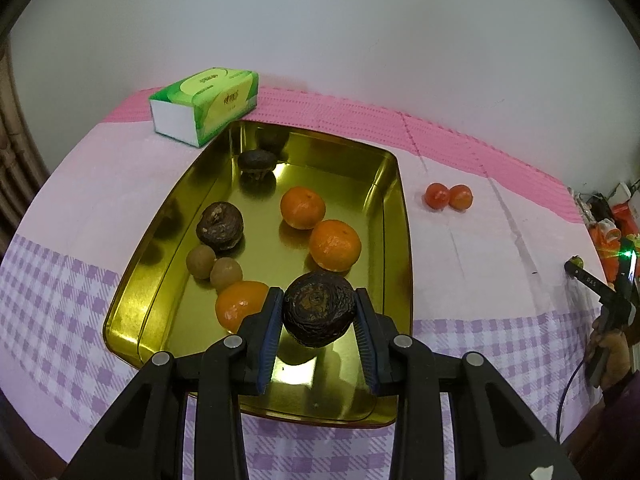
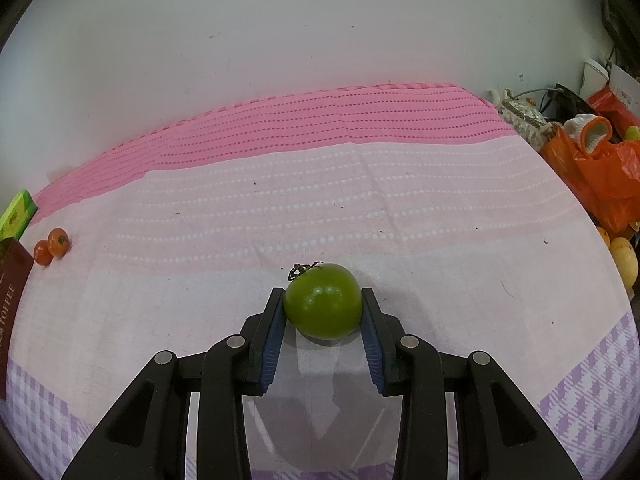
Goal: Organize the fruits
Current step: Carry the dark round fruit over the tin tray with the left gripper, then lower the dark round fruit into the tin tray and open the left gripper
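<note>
My left gripper (image 1: 319, 309) is shut on a dark wrinkled fruit (image 1: 319, 308) and holds it above the near end of a gold metal tray (image 1: 394, 216). In the tray lie three oranges (image 1: 335, 245), two small brown fruits (image 1: 226, 274) and two more dark wrinkled fruits (image 1: 219, 226). Two small red tomatoes (image 1: 449, 196) lie on the cloth right of the tray; they also show in the right wrist view (image 2: 52, 246). My right gripper (image 2: 322, 303) is shut on a green tomato (image 2: 322, 300) that rests on the tablecloth.
A green tissue box (image 1: 204, 104) stands behind the tray's far left corner. A dark red box (image 2: 12, 300) sits at the left edge of the right view. Orange bags and clutter (image 2: 600, 168) crowd the table's right end. A white wall runs behind the table.
</note>
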{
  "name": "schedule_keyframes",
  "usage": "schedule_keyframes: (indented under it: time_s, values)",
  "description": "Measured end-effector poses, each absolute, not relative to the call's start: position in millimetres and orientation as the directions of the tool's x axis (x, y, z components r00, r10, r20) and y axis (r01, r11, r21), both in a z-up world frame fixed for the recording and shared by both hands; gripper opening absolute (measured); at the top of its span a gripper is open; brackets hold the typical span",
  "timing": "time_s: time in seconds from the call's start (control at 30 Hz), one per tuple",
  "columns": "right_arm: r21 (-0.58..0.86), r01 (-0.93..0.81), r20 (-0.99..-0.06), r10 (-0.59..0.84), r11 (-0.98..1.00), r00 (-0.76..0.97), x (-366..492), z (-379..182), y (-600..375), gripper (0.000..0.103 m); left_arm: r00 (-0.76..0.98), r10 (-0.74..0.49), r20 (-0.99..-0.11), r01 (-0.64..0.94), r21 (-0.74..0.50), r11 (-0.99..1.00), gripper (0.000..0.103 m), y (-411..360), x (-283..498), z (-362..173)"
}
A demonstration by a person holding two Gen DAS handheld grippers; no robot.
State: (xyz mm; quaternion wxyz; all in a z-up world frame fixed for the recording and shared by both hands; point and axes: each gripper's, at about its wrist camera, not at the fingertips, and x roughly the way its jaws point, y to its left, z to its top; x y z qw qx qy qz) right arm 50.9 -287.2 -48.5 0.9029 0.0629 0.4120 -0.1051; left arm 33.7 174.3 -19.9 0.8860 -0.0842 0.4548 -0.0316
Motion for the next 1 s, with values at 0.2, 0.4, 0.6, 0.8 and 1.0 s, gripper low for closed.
schedule_keyframes:
  time_s: [0.2, 0.4, 0.6, 0.8, 1.0]
  values:
    - [0.027, 0.242, -0.757, -0.138, 0.970, 0.638, 51.2, -48.9, -287.1, 0.037, 0.578, -0.130, -0.806, -0.019, -0.173, 0.985, 0.031, 173.2, 34.9, -23.8]
    - [0.026, 0.242, -0.757, -0.139, 0.970, 0.638, 51.7, -49.1, -286.8, 0.037, 0.581, -0.118, -0.806, -0.023, -0.161, 0.987, 0.031, 172.9, 34.6, -25.8]
    - [0.025, 0.242, -0.758, -0.140, 0.970, 0.638, 51.9, -49.2, -286.8, 0.037, 0.577, -0.103, -0.810, -0.035, -0.150, 0.988, 0.033, 173.7, 34.9, -27.2]
    - [0.025, 0.242, -0.758, -0.140, 0.970, 0.638, 52.0, -49.1, -286.6, 0.037, 0.587, -0.077, -0.806, -0.052, -0.132, 0.990, 0.046, 175.0, 34.0, -23.4]
    - [0.024, 0.243, -0.758, -0.141, 0.970, 0.637, 52.3, -49.3, -286.4, 0.037, 0.604, -0.050, -0.796, -0.058, -0.107, 0.993, 0.051, 174.1, 31.1, -17.2]
